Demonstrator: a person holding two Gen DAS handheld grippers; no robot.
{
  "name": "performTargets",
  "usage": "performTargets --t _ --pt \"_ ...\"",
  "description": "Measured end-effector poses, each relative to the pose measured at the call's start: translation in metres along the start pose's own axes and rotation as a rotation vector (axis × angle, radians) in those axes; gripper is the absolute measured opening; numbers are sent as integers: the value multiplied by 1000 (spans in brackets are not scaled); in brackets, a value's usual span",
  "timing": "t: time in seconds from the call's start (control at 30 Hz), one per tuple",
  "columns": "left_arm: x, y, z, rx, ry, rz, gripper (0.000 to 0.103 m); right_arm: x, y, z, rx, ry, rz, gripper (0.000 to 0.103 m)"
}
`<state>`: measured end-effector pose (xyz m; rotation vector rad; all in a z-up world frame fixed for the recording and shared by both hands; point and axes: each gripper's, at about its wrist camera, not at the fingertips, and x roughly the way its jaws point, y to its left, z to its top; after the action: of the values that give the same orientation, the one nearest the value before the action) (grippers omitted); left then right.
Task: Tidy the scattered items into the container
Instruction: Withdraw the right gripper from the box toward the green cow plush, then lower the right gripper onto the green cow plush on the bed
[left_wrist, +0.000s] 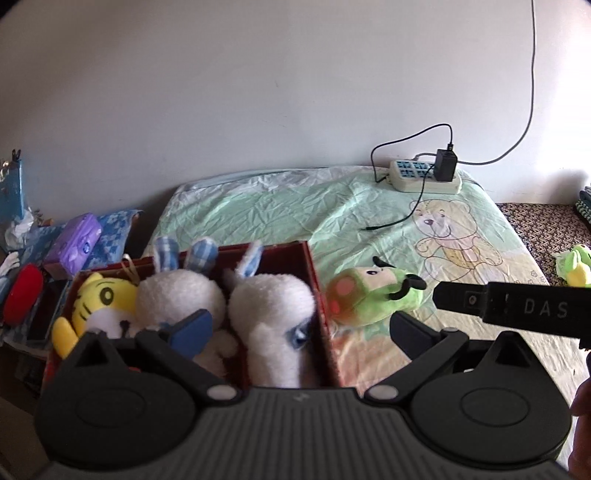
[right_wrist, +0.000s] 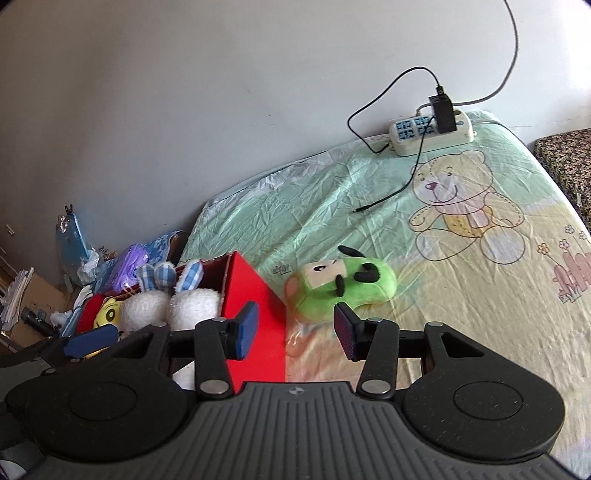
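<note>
Jaws wide, both grippers; green plush (right_wrist: 341, 286) beside red box (right_wrist: 255, 295).

You see one red box (left_wrist: 314, 273) holding three plush toys: one yellow tiger (left_wrist: 96, 299) and two white rabbits, the left rabbit (left_wrist: 181, 295) and the right rabbit (left_wrist: 273, 299). One green plush (right_wrist: 343, 288) lies on the bed sheet (left_wrist: 295, 206) beside the box; a second green plush (left_wrist: 578, 266) lies far right. You also count one power strip (right_wrist: 432, 133), one black charger (right_wrist: 443, 110), one purple pack (left_wrist: 74, 243), and two grippers, the left gripper (left_wrist: 299, 328) and the right gripper (right_wrist: 295, 328).
</note>
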<state>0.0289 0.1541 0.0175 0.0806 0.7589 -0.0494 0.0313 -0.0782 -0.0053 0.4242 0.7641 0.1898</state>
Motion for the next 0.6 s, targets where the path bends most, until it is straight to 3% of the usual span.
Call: performTargets --t 0.23,0.33,0.6 --pt "6 -37 -3 70 -29 -58 99 -8 -39 6 47 -11 -45 49" --pt "8 -49 -7 79 -28 -117 96 -7 -50 8 51 -2 -41 49" --pt "9 -85 -26 191 -81 -266 99 18 -71 27 62 93 4 56"
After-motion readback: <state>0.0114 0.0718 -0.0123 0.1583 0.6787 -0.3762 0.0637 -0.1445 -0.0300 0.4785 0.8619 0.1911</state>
